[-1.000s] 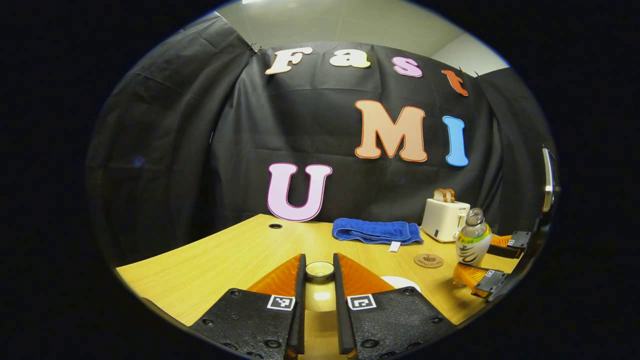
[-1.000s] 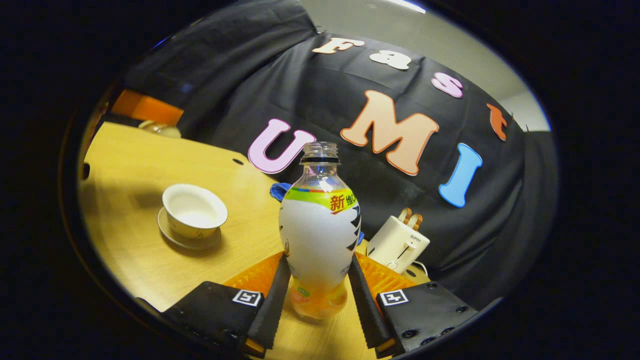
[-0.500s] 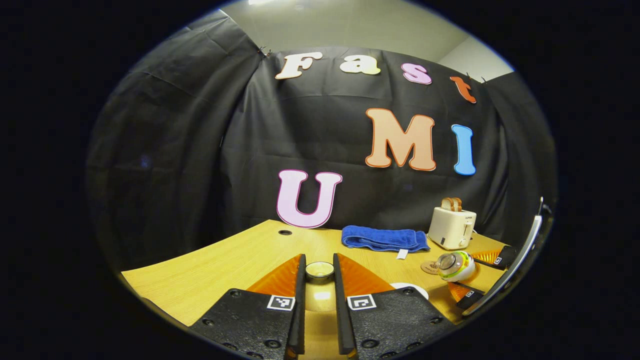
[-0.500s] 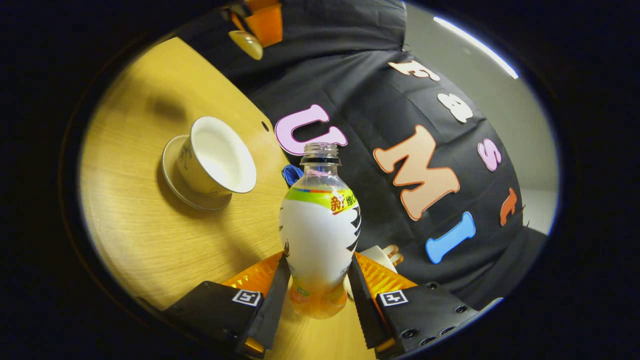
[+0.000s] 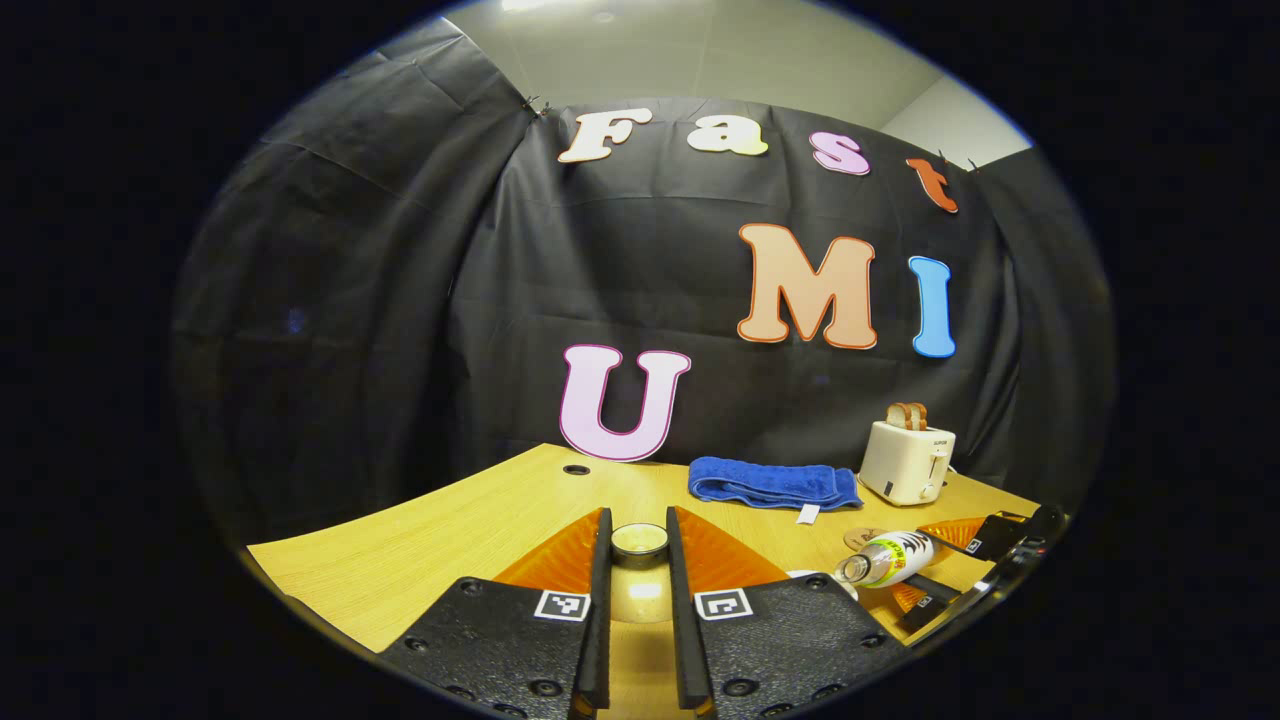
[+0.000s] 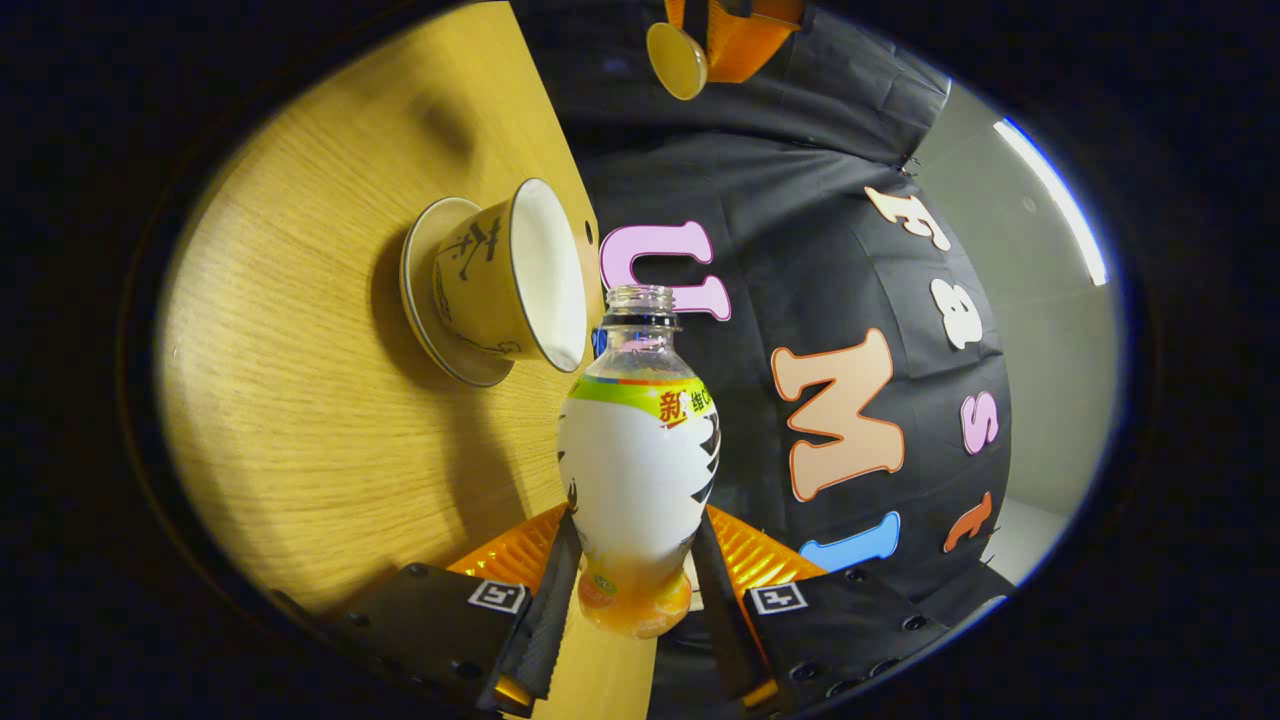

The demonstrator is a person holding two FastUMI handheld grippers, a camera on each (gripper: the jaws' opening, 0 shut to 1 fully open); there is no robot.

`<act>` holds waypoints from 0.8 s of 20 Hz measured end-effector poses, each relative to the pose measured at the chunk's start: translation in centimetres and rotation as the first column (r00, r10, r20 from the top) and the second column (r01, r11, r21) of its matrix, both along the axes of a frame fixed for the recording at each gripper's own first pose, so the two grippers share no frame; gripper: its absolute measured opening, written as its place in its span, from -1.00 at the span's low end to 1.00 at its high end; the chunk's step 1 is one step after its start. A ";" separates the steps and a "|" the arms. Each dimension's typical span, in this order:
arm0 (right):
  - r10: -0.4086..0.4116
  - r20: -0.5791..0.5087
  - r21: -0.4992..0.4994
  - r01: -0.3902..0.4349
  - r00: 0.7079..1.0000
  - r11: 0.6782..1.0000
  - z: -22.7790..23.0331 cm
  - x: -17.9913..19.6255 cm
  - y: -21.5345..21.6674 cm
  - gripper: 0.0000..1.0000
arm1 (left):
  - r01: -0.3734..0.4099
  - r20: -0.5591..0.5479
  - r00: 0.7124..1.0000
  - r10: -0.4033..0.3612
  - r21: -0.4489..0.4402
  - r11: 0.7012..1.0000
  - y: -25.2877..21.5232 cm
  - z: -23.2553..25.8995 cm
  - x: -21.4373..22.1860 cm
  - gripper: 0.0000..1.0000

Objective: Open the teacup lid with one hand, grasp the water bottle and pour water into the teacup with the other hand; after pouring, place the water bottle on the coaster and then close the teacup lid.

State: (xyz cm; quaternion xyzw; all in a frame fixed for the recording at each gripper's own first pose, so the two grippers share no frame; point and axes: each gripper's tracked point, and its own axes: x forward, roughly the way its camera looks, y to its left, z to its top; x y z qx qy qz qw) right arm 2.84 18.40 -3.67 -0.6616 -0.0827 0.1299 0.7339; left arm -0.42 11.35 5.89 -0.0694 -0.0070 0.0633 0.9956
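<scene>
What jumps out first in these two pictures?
In the right gripper view, the uncapped water bottle, clamped between the right gripper's fingers, points its open mouth toward the lidless teacup on its saucer. In the left gripper view, the left gripper holds the lid; behind lie a blue towel and a toaster.

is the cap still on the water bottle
No: in the right gripper view the water bottle, clamped in the right gripper, ends in a bare open threaded neck near the teacup.
</scene>
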 end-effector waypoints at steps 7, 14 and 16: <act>0.008 0.070 -0.157 0.003 0.998 0.988 0.5 0.5 -0.3 0.34 | -0.012 0.020 1.000 0.012 -0.003 1.000 0.5 0.7 -0.3 -0.54; 0.060 0.111 -0.274 -0.028 0.992 0.961 1.3 -0.2 0.9 0.34 | -0.016 0.025 1.000 0.016 -0.020 1.000 1.0 0.9 -0.6 -0.57; 0.074 0.125 -0.324 -0.030 0.989 0.946 1.8 -0.1 1.4 0.34 | -0.022 0.032 0.999 0.023 -0.024 0.999 1.2 1.2 -0.8 -0.53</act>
